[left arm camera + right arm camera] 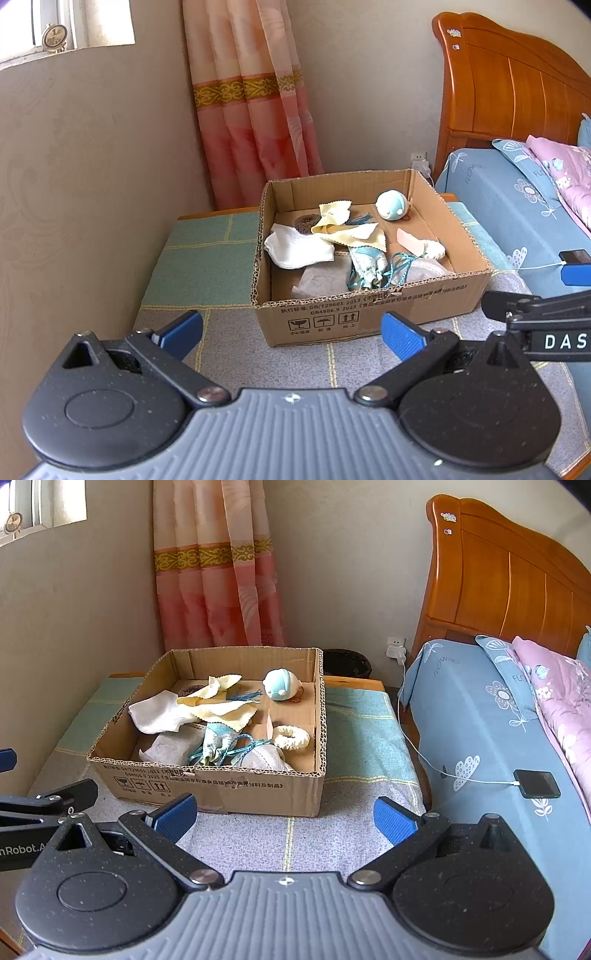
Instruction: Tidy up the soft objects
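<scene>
An open cardboard box (pixel 354 314) (pixel 236 786) stands on a cloth-covered low table. Inside it lie a white sock (pixel 299 249) (pixel 159 712), yellow cloths (pixel 351 230) (pixel 221 705), a pale blue plush ball (pixel 391 205) (pixel 281 689), a blue drawstring pouch (pixel 367 267) (pixel 218 744), a brown hair tie (pixel 307 223) and a cream scrunchie (pixel 291 737). My left gripper (pixel 291 334) hangs open in front of the box, holding nothing. My right gripper (pixel 284 818) is also open and empty, short of the box's near wall.
The table cloth (pixel 295 834) shows grey and green squares. A bed with a blue sheet (pixel 480 738) and wooden headboard (pixel 498 579) stands to the right, with a phone (pixel 537 783) charging on it. A pink curtain (pixel 251 110) hangs in the corner. A dark bin (pixel 347 662) sits behind the box.
</scene>
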